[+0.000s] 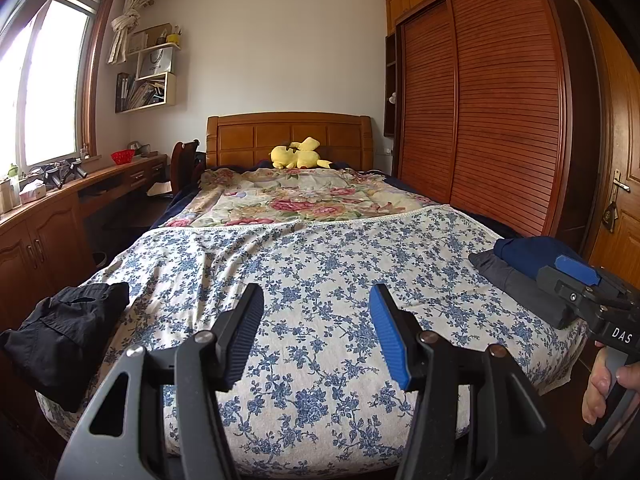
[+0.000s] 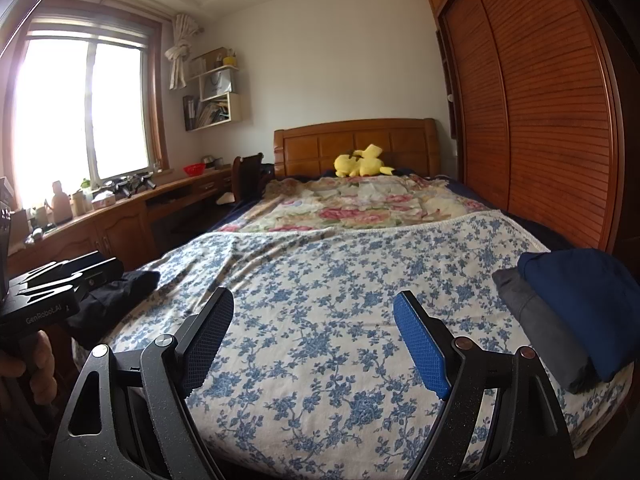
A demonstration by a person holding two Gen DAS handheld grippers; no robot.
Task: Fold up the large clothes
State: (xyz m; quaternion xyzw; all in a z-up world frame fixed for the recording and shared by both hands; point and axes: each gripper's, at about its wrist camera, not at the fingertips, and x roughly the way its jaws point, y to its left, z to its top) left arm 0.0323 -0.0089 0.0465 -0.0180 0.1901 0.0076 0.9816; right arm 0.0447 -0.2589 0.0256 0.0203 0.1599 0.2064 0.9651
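Nearest, both tongs, left (image 1: pixel 316 332) and right (image 2: pixel 314 340), hang apart and empty above the flowered bed cover (image 1: pixel 320 264). A crumpled black garment (image 1: pixel 68 328) overhangs the bed's left edge; a careless pull could drop it. Folded clothes (image 2: pixel 576 304) sit right.

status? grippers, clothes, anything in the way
Left gripper and right gripper open, empty. Black garment unfolded at bed's left edge. Folded stack at right. Nothing in the way.
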